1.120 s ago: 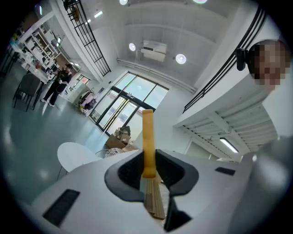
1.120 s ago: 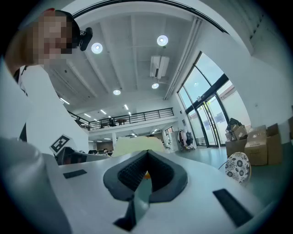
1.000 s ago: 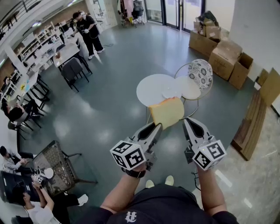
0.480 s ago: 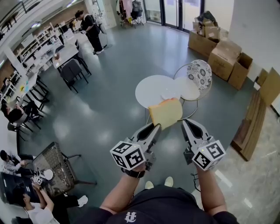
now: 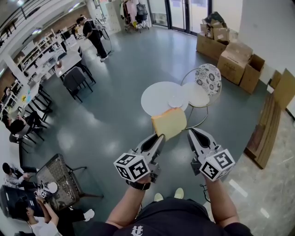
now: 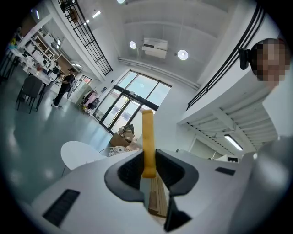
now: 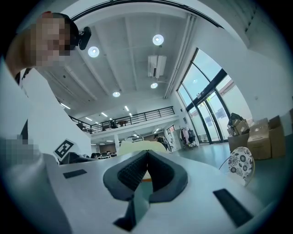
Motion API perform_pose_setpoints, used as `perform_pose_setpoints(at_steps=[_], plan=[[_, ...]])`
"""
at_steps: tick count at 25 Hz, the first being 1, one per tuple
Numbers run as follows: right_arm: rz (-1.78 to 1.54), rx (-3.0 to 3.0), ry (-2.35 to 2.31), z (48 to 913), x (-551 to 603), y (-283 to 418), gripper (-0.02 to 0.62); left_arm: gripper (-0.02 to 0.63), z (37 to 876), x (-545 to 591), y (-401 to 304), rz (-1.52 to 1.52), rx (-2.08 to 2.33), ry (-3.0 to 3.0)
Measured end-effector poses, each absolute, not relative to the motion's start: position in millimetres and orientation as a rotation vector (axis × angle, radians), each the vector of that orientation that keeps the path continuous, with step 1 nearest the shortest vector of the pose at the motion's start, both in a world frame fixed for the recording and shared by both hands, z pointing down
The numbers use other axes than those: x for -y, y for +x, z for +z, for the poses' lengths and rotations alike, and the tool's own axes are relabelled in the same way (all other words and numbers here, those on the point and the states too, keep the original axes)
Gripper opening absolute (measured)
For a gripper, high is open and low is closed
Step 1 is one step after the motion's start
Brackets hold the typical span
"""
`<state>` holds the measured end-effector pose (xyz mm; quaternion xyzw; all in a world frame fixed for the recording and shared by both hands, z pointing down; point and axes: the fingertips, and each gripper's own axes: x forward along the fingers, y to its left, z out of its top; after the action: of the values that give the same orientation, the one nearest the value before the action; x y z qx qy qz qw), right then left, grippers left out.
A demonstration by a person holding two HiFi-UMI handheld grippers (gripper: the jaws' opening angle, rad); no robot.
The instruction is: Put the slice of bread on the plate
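- The slice of bread [image 5: 169, 123] is pinched by one corner in the left hand-held gripper [image 5: 159, 137].
- The right hand-held gripper [image 5: 191, 133] is clenched on nothing.
- The plate [image 5: 177, 100] is seen on the round table [image 5: 156, 97] beyond.

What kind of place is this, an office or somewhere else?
Probably a big open-plan office hall. Rows of desks with dark chairs line the left side, brown cardboard boxes are stacked by the white wall, and tall glass doors stand at the far end.
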<state>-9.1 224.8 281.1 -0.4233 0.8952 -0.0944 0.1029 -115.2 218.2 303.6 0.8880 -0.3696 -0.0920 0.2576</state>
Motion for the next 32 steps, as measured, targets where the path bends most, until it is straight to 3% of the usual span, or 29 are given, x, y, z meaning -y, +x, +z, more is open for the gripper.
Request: perform_pose_setpoints(at_steps=[32], plan=[[-0.299,-2.609,-1.244,294.8,-196.2,61.0,0.006,0.084,322.9,-184.7,-69.6,-0.259,1.074,2.36]])
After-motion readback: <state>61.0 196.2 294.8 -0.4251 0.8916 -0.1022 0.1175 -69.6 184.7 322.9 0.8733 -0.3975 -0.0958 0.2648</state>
